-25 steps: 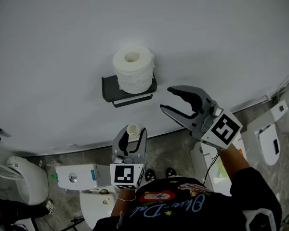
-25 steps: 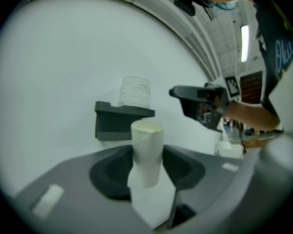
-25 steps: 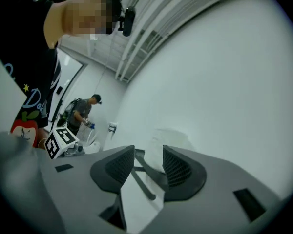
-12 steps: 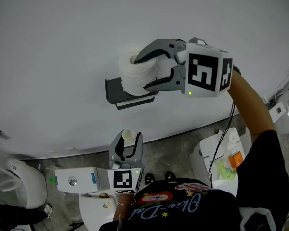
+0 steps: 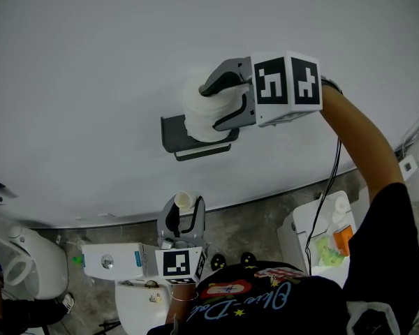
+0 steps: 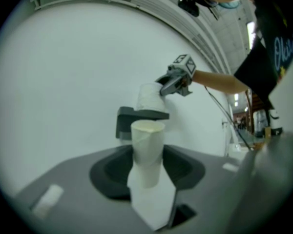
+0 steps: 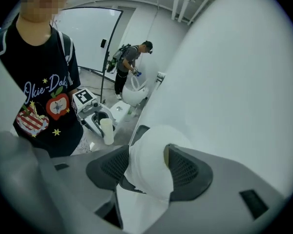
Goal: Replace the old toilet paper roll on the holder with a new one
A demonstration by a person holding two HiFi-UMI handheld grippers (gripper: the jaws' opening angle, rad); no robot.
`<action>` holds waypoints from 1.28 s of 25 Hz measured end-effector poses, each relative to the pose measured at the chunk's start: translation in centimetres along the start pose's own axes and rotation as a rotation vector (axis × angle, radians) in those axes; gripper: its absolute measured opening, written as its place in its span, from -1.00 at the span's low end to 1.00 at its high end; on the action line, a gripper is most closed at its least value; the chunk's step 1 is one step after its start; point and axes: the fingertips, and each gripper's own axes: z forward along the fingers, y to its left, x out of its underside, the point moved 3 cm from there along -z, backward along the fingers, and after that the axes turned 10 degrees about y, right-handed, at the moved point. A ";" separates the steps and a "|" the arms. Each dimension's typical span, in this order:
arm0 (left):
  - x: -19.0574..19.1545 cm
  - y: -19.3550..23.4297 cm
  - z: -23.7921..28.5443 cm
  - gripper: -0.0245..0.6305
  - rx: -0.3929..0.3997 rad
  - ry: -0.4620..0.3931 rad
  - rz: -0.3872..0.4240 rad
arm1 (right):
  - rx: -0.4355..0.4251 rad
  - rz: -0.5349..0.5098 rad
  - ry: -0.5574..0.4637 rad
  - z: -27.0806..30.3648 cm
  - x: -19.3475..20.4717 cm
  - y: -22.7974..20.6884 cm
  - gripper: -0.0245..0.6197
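A full white toilet paper roll (image 5: 199,114) stands on end on the dark wall holder (image 5: 173,135). My right gripper (image 5: 211,108) reaches onto it from the right, jaws spread wide, one on each side of the roll (image 7: 149,165). The pads sit at its sides, and I see no squeeze. Lower down, my left gripper (image 5: 184,211) is shut on an empty cardboard tube (image 5: 183,200) that stands upright between its jaws. A strip of paper hangs from the tube (image 6: 147,150). In the left gripper view, the holder (image 6: 127,121) and roll (image 6: 149,96) are straight ahead.
The white wall (image 5: 91,61) fills the upper view. Below it are a white toilet (image 5: 28,264) at the left, a white cistern (image 5: 115,260) under my left gripper and another white fixture (image 5: 314,236) at the right. A second person (image 7: 127,67) stands by a far toilet.
My right gripper swung up from the lower right onto the roll, its jaws now around it. The left gripper with the tube shifted only slightly.
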 end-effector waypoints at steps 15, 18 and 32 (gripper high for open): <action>-0.6 -0.4 0.5 -0.36 0.012 0.007 0.016 | 0.138 0.270 -0.426 -3.3 2.9 1.2 -0.26; -1.0 -0.8 0.9 -0.36 0.018 0.005 0.028 | 0.191 0.395 -0.646 -5.3 3.9 2.2 -0.26; -1.5 -3.1 2.6 -0.36 0.065 0.028 0.057 | 0.427 0.953 -1.201 -4.8 14.9 13.7 -0.27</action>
